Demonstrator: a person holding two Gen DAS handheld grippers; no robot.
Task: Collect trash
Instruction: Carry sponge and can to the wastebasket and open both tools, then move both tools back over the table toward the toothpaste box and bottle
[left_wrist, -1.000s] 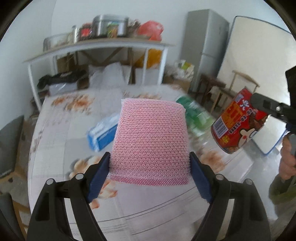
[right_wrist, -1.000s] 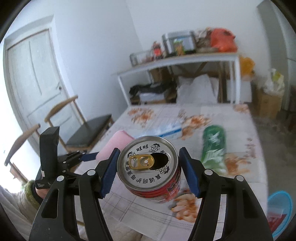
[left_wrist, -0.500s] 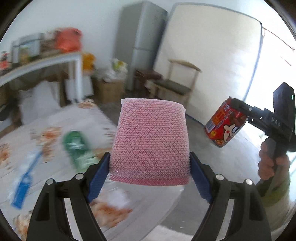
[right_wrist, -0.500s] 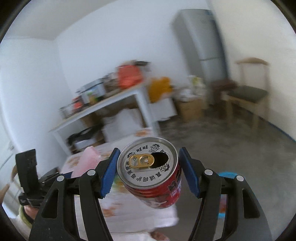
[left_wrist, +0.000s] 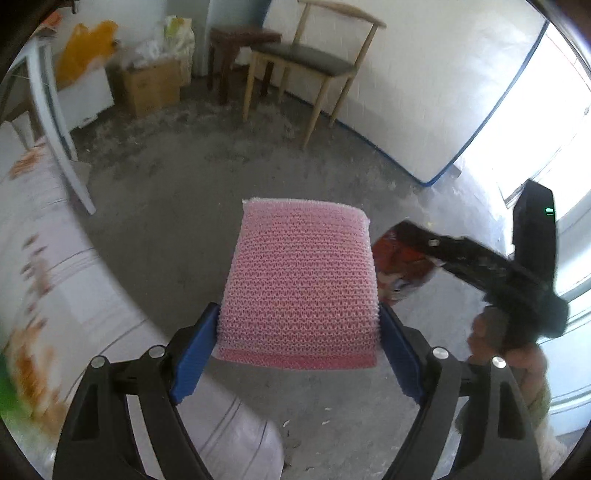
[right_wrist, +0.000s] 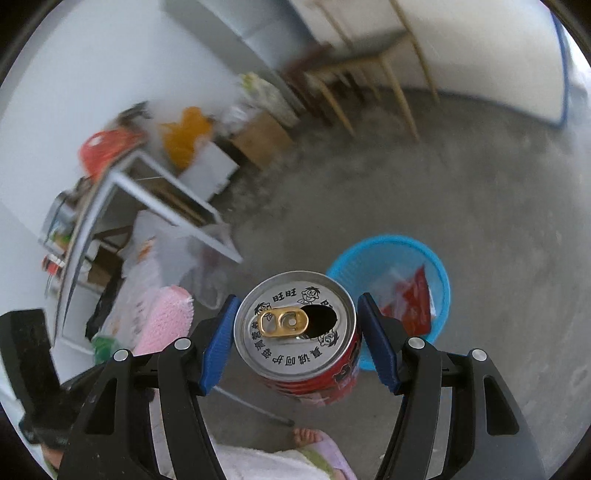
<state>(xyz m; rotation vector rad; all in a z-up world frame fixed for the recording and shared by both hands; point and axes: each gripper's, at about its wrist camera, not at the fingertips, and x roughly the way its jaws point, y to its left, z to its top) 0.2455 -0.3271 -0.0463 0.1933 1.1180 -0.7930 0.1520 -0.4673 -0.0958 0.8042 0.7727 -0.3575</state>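
My left gripper (left_wrist: 298, 332) is shut on a pink knitted sponge (left_wrist: 301, 284) and holds it in the air above the grey floor. My right gripper (right_wrist: 297, 332) is shut on an opened red drink can (right_wrist: 301, 336), held top towards the camera. A blue mesh waste basket (right_wrist: 441, 269) stands on the floor just beyond the can, with red wrappers inside. In the left wrist view the right gripper (left_wrist: 476, 258) and the can (left_wrist: 402, 262) show to the right of the sponge. In the right wrist view the sponge (right_wrist: 166, 317) shows at lower left.
The table with its flowered cloth (left_wrist: 55, 295) lies to the left. A wooden chair (left_wrist: 314, 62), a dark stool (left_wrist: 240, 40) and a cardboard box (left_wrist: 151, 85) stand along the far wall. A white shelf table (right_wrist: 147, 192) with clutter stands at the left.
Both grippers have swung away from the table and tilted down towards the floor. The blue basket has come into the right wrist view. Sponge and can stay gripped.
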